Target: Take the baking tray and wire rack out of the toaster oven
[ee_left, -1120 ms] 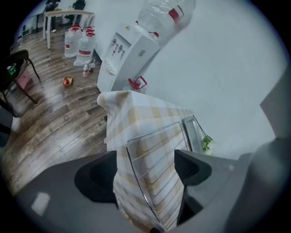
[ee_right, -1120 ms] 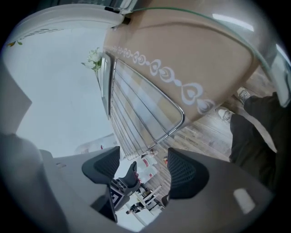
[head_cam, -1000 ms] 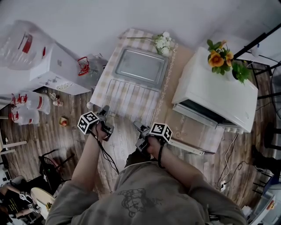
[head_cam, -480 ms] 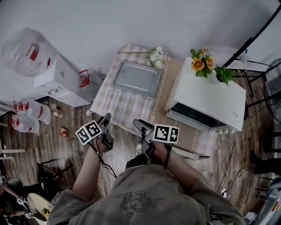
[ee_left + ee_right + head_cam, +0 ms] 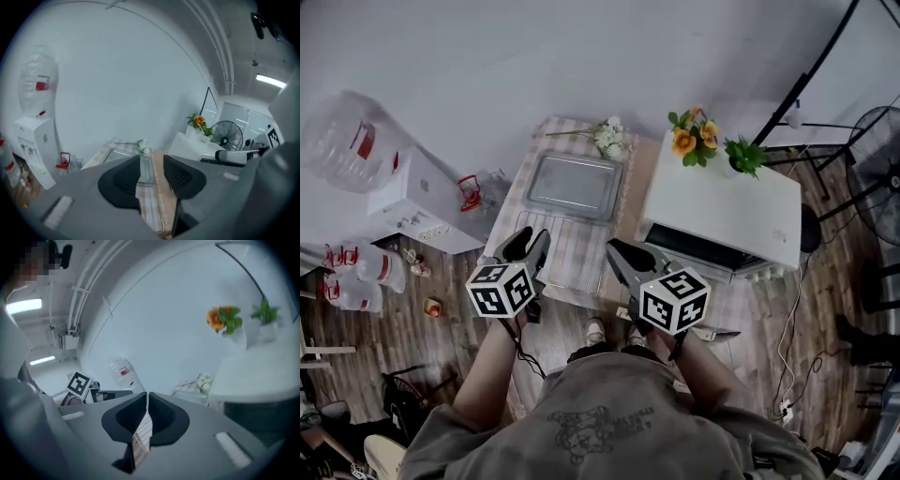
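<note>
In the head view, one baking tray [image 5: 572, 186] and one wire rack [image 5: 574, 253] are lying on the checked cloth [image 5: 516, 197], outside the single toaster oven [image 5: 722, 202], just as before. The left gripper [image 5: 528, 246] and right gripper [image 5: 630, 258] have risen off the table.

In the left gripper view, the jaws are standing slightly apart, holding nothing.

In the right gripper view, the jaws have just been closing and their tips are meeting on nothing.

No writing is legible.
</note>
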The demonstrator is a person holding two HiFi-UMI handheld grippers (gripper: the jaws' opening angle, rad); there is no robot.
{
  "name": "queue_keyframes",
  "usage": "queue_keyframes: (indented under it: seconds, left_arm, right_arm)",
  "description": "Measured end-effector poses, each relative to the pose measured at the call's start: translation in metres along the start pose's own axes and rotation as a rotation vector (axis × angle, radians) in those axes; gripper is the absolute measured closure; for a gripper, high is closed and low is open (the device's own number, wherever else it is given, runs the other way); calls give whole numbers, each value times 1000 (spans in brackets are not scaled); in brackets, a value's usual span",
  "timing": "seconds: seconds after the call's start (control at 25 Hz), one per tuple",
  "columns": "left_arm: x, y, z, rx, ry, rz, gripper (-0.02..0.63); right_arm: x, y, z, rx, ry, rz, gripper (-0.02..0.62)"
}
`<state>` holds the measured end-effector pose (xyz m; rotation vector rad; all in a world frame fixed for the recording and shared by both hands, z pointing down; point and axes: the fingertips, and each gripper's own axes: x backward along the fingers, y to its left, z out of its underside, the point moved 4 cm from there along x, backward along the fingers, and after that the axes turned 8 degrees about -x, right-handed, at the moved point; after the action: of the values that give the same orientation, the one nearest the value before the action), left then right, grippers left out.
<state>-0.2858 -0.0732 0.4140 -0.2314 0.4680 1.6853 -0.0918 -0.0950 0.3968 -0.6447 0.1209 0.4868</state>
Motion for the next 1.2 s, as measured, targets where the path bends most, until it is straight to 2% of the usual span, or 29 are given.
queue_keyframes:
  seconds: [0.04, 0.16, 0.28, 0.4, 0.72, 0.84, 0.96, 1.2]
  left_arm:
    - [-1, -10, -11, -45, -16, 10, 440]
    - [-3, -39, -39, -167, -67, 47, 448]
    - [-5, -67, -62, -257, -111, 87, 463]
    - [-8, -92, -83, -314, -163, 128, 486]
    - [3, -153, -132, -393, -319, 251, 563]
    - [5, -170, -143, -451, -352, 273, 585]
    - [4, -186, -146, -484, -366, 307, 591]
    - [-2, -210, -147, -497, -364, 369, 597]
  right_arm:
    - [9, 1, -10, 57, -32, 24, 569]
    - [35, 6, -36, 185, -112, 73, 569]
    - [60, 9, -58, 253, -175, 114, 569]
    - [85, 10, -80, 297, -243, 157, 569]
    - [156, 10, -129, 358, -428, 273, 569]
    - [181, 6, -139, 364, -478, 328, 569]
    - [203, 2, -141, 368, -500, 382, 569]
    - [225, -9, -134, 386, -466, 451, 571]
